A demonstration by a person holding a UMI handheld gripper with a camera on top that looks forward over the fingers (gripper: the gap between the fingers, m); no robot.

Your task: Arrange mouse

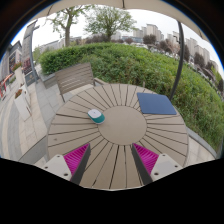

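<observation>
A small white and teal mouse (pixel 96 116) lies on the left part of a round slatted wooden table (pixel 120 135). A dark blue mouse pad (pixel 156 104) lies flat on the table's far right part. My gripper (pixel 112 160) hovers above the table's near side, well short of the mouse. Its two fingers with magenta pads (pixel 76 157) stand wide apart with only bare table between them. The mouse is ahead and slightly left of the fingers, the blue pad ahead and to the right.
A wooden bench (pixel 73 78) stands just beyond the table on the left. Behind it a green hedge (pixel 120 60) and grass slope run across, with trees and buildings farther off. A paved path (pixel 25 105) lies to the left.
</observation>
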